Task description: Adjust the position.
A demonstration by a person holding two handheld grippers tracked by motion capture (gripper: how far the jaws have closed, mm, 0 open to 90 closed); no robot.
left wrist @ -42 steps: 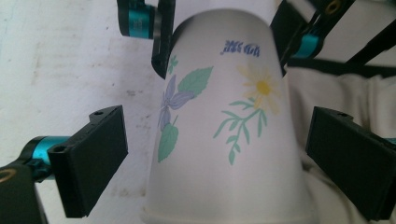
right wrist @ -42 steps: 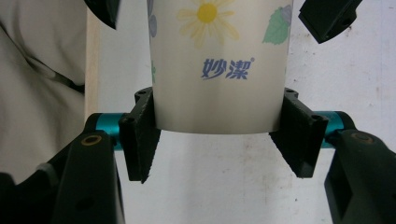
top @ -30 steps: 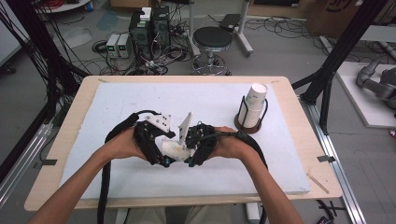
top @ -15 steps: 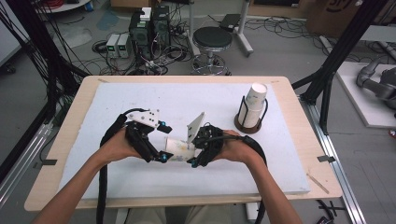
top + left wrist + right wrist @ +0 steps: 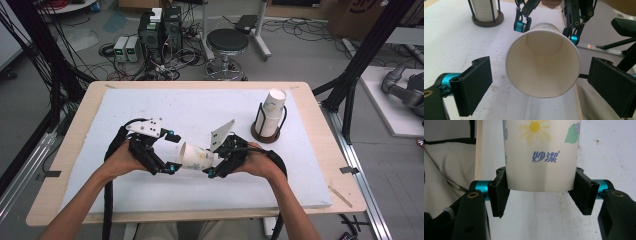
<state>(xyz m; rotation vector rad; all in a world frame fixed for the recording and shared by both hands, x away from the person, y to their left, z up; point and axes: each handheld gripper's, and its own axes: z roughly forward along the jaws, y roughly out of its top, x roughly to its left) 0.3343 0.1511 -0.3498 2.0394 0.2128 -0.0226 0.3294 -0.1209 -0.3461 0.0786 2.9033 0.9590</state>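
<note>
One loose paper cup lies on its side in the air just above the bench, between the two grippers, near the bench's front edge. The right gripper has its jaws closed on the cup's narrow base end; in the right gripper view both black pads press the cup's wall just above its bottom rim, below a printed daisy, green leaves and blue lettering. The left gripper faces the cup's open mouth with its jaws spread wide; in the left gripper view the cup's rim sits between the two pads with a clear gap on each side, so this gripper holds nothing, and the right gripper's blue-tipped fingers show behind, clamped on the far end. One stack of paper cups stands upright and slightly tilted in a dark wire cup holder towards the bench's far right, well apart from the held cup. The bench is a pale wooden top covered by a scuffed white foam sheet. A cable trails from the left gripper over the front edge. Behind the bench, on a grey floor, stand one round black stool, two small pale boxes, a dark equipment box and many tangled cables, with black frame struts at the sides.
</note>
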